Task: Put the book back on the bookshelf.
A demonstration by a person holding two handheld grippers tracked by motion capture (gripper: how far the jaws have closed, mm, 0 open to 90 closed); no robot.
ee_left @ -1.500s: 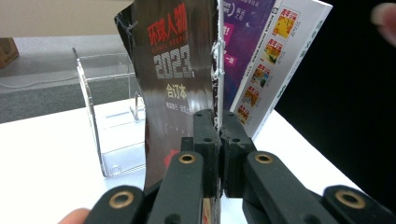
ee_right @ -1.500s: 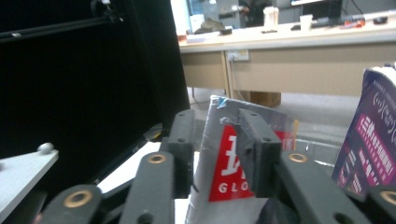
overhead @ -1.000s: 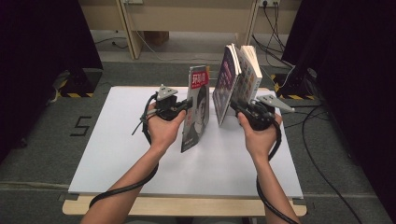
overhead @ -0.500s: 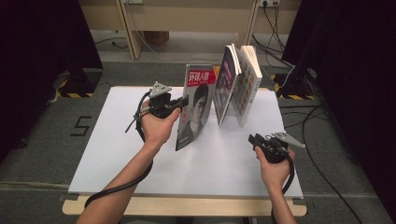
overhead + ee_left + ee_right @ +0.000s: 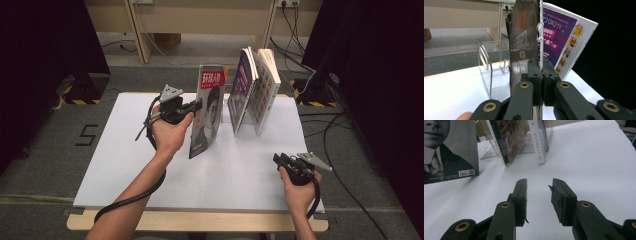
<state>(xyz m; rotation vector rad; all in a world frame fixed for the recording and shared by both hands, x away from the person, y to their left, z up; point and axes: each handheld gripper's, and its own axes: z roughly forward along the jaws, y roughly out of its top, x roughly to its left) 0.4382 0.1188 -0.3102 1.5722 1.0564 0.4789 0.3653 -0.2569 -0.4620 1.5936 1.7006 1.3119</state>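
The left gripper (image 5: 192,106) has its jaws clenched on the edge of one magazine (image 5: 207,110) (the one with a man's face on the cover), holding it upright, its bottom edge on the white counter (image 5: 125,150). Just beside it, three books (image 5: 254,90) lean in one clear rack (image 5: 492,67). The right gripper (image 5: 280,160) rests low near the counter's front edge, jaws apart and holding nothing.
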